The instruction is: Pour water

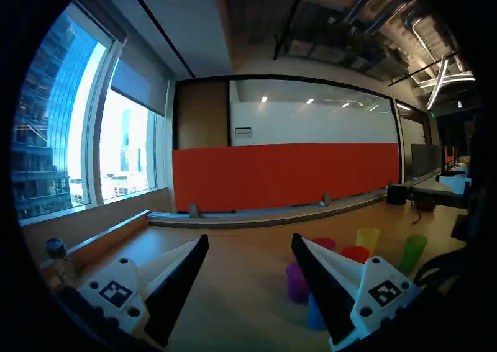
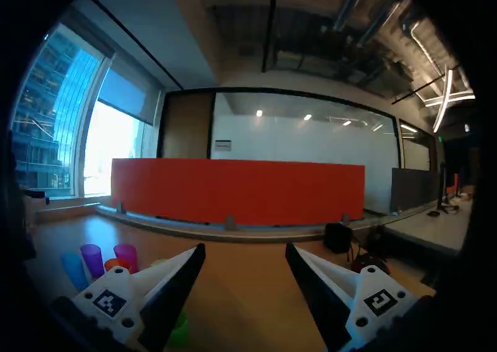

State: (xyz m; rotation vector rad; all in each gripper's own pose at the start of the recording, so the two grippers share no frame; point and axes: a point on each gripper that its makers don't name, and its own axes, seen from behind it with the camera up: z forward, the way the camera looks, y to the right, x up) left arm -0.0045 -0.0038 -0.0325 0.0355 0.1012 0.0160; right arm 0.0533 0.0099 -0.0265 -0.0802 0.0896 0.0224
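Observation:
Several plastic cups stand grouped on the wooden table. In the left gripper view I see a purple cup [image 1: 297, 282], a blue cup [image 1: 315, 313] partly behind my right finger, a red cup [image 1: 355, 253], a pink cup [image 1: 324, 244], a yellow cup [image 1: 367, 238] and a green cup [image 1: 412, 252]. My left gripper [image 1: 250, 243] is open above the table, left of the cups, holding nothing. In the right gripper view the blue cup [image 2: 74, 270], purple cup [image 2: 92, 259], pink cup [image 2: 127, 256] and red cup [image 2: 115, 264] sit at lower left, and a green cup [image 2: 179, 332] peeks under the left finger. My right gripper [image 2: 245, 248] is open and empty.
An orange partition [image 1: 286, 173] runs along the table's far edge, with a glass wall behind. Large windows [image 1: 74, 141] line the left side. A black box [image 2: 337, 236] and cables lie toward the right, and desks with monitors [image 1: 435, 178] stand further right.

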